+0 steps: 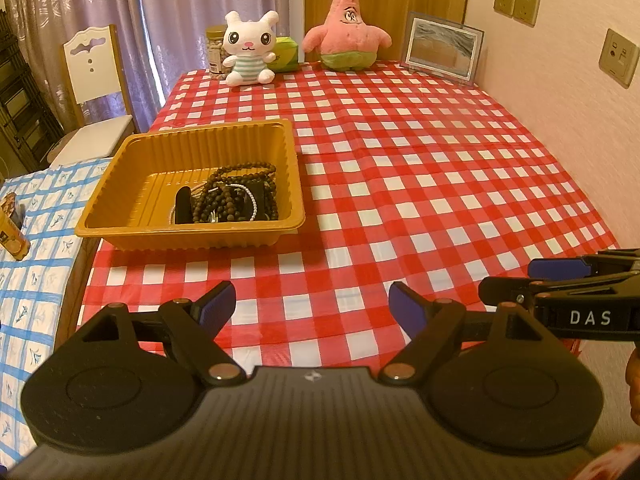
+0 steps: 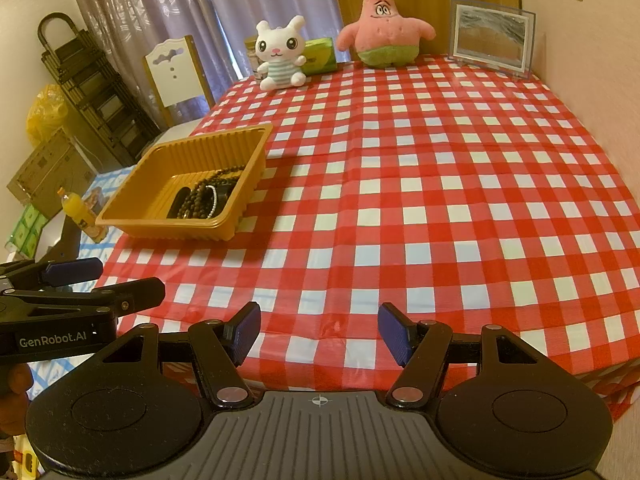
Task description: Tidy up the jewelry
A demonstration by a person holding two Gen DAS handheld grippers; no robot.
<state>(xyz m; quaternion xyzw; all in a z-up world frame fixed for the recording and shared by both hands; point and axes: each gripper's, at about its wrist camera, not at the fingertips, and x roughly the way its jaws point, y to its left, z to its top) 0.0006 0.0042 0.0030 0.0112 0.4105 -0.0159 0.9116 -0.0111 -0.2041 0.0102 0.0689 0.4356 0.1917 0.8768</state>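
An orange-brown plastic tray (image 1: pixel 132 184) (image 2: pixel 188 156) stands at the left side of the red checked table. In it lies a heap of jewelry (image 1: pixel 230 196) (image 2: pixel 206 196): dark wooden bead strings, a white bead bracelet and a black band. My left gripper (image 1: pixel 312 308) hovers open over the near table edge, short of the tray, with nothing between its blue pads. My right gripper (image 2: pixel 318 334) is open too, empty, over the near edge to the right; it shows at the right rim of the left wrist view (image 1: pixel 560 276).
At the far edge sit a white bunny plush (image 1: pixel 250 50), a pink star plush (image 1: pixel 348 30), a green box, a jar and a framed picture (image 1: pixel 442 48). A blue checked surface (image 1: pixel 32 240) with a bottle (image 2: pixel 80 216) adjoins on the left. A chair (image 1: pixel 94 68) stands beyond.
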